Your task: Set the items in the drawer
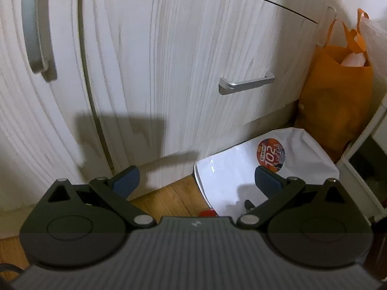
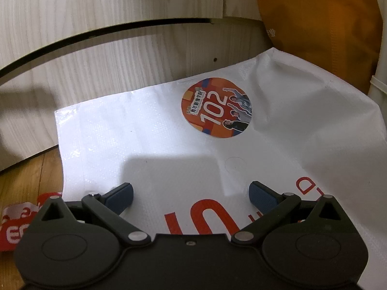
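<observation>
A white wood-grain drawer front (image 1: 183, 55) with a silver handle (image 1: 245, 85) is shut, low on the cabinet. A white glossy bag (image 1: 232, 171) with a round orange "102" sticker (image 1: 271, 154) lies on the wooden floor in front of it. My left gripper (image 1: 197, 180) is open and empty, held back from the drawer, above the bag's left edge. In the right wrist view the bag (image 2: 150, 140) fills the frame, with the sticker (image 2: 216, 107) and red lettering (image 2: 205, 217). My right gripper (image 2: 191, 194) is open and empty just above the bag.
An orange tote bag (image 1: 336, 89) stands at the right of the cabinet, also in the right wrist view (image 2: 321, 24). A tall cabinet door with a vertical handle (image 1: 36, 24) is at the left. A white rack (image 1: 362, 149) stands at far right. A red strap (image 2: 17, 222) lies on the floor.
</observation>
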Demonstrator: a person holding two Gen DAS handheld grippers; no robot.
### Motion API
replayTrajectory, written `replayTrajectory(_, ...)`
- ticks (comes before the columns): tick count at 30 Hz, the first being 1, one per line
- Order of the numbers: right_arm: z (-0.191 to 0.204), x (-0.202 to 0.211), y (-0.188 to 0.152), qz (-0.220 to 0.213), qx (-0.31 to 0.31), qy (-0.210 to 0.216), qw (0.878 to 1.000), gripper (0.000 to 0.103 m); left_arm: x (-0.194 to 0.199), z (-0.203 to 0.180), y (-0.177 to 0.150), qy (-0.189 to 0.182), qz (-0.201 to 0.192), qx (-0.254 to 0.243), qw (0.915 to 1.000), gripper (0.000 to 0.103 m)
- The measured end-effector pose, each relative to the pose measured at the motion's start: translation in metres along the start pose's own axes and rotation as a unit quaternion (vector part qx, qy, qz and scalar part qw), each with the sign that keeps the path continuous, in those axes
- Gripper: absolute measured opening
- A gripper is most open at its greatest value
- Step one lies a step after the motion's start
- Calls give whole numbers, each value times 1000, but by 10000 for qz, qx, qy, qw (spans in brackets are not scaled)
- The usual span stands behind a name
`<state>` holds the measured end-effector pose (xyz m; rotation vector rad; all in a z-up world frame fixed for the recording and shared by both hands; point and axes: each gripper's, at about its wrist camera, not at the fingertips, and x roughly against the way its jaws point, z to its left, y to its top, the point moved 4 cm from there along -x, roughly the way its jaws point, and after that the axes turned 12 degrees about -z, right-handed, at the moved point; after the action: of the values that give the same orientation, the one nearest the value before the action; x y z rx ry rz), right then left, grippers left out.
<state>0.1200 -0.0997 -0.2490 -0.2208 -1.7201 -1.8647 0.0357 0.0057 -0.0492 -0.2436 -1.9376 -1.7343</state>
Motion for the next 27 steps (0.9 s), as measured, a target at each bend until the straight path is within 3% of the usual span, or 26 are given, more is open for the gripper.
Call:
replayTrajectory(3,5,-3,8,153,-766,-795,9938,103,0,2,5,-214,-43,82,9997,103)
replayTrajectory(5,11,-4,13,476,-940,-982,9896,103,2,3,10,-327,-121,134,9993,103)
replayTrajectory(9,18,-7,37,1199,-1212,-290,9849,103,11,0,19,-52,-279,-37,9996,103)
replayTrajectory(12,12,7,60,1516,-1346,-458,9782,102,21,-1,21,-106,-359,-243,9990,103)
replayTrajectory(14,-2,31,79,1431,-1548,-752,9746,102,24,1,22,-57,-321,-235,9992,103)
replayTrajectory(16,-7,61,103,1066,-1619,-767,9780,102,28,2,23,9,-319,-252,9992,103)
replayTrajectory(19,2,113,145,645,-1215,-182,9903,102,35,-1,24,55,-451,-455,9979,103)
replayTrajectory(20,10,130,158,595,-891,145,9941,102,39,-3,24,55,-497,-530,9973,103)
replayTrajectory(22,15,158,178,308,1,292,9991,98,48,-4,26,-143,-645,-367,9971,103)
replayTrajectory(24,13,181,191,-160,800,476,9955,100,54,-6,29,-289,-657,-236,9971,103)
replayTrajectory(27,0,189,193,-291,634,743,9948,100,62,-10,32,-304,-828,-171,9960,103)
